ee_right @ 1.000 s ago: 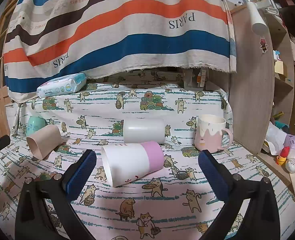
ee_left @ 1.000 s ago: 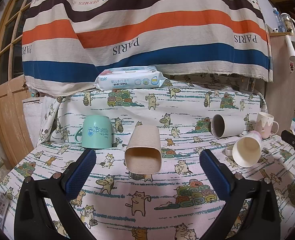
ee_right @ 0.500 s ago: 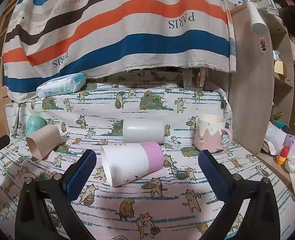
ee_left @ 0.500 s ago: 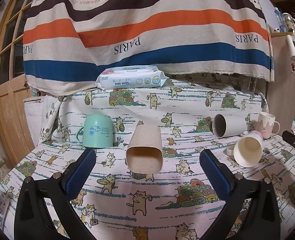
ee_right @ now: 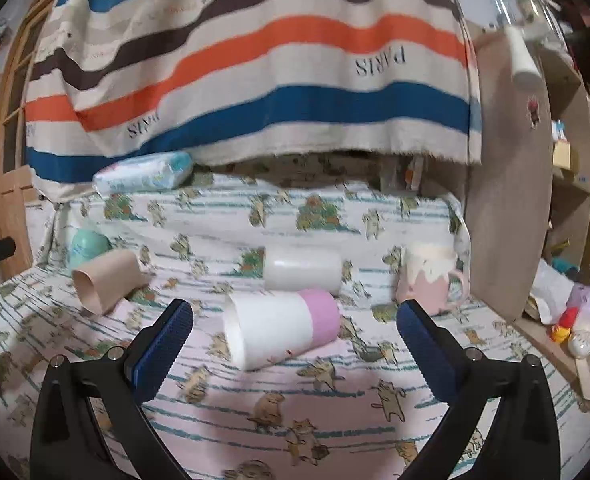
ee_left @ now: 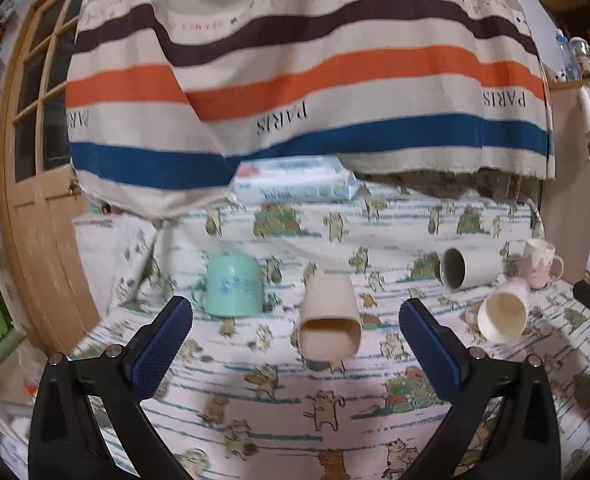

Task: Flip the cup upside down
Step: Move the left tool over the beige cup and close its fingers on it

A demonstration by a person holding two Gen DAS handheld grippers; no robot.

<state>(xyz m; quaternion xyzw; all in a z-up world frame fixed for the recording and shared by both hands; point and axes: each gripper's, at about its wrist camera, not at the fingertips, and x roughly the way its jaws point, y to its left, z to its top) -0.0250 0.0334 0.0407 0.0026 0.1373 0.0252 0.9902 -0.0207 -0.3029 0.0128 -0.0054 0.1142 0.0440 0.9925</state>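
Beige squarish cup on side between wide left tongs; right tongs wide, straddling glossy white-pink cup.

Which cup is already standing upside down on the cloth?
The mint green cup with a handle: its closed base points up. The beige, grey and pink-and-white cups lie on their sides.
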